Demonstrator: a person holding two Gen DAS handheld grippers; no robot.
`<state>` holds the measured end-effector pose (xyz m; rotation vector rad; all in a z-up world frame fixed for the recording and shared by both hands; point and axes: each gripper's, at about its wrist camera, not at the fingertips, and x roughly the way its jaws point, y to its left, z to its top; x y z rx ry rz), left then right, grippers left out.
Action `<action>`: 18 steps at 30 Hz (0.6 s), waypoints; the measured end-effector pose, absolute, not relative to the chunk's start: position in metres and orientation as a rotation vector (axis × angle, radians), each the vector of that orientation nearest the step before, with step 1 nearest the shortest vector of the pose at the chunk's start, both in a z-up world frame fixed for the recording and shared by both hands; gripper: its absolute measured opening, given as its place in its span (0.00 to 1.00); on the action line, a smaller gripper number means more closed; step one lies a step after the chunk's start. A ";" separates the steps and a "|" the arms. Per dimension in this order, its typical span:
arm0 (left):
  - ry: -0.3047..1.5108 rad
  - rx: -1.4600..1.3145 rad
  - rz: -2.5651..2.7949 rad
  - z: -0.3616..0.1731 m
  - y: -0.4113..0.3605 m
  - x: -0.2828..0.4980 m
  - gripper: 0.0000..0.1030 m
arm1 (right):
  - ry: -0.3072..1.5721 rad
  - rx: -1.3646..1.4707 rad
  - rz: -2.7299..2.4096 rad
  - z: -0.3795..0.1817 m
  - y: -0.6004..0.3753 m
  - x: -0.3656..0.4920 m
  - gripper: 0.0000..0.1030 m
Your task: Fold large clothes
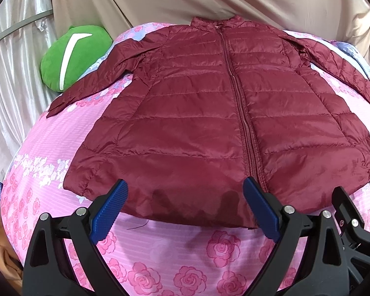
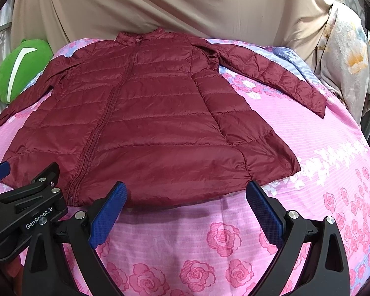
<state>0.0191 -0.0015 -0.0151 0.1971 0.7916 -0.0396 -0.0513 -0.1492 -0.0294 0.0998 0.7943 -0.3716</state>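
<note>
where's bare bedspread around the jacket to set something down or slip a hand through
Bare patches on the pink bedspread: the strip between the jacket hem and both grippers, the wedge between the right sleeve and the body, and the area near the hem's right corner. Crowded: the green plush sits close beside the left sleeve.

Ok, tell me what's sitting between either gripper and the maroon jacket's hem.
Nothing visible is. The left gripper hangs open over the hem of the maroon quilted jacket, near its zipper. The right gripper is open at the hem's right part, with only pink rose-print bedspread beneath. The green plush cushion lies far off by the left sleeve.
</note>
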 end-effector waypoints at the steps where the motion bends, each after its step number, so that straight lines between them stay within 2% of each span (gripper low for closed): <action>1: 0.794 0.198 -0.042 -0.015 -0.002 0.021 0.89 | 0.800 0.105 -0.368 -0.029 -0.151 -0.049 0.94; 12: 0.800 0.174 -0.080 -0.001 -0.015 0.053 0.90 | 0.831 0.145 -0.323 -0.016 -0.170 -0.017 0.94; 18: 0.803 0.153 -0.078 0.006 -0.012 0.080 0.90 | 0.816 0.257 -0.363 -0.006 -0.243 0.003 0.94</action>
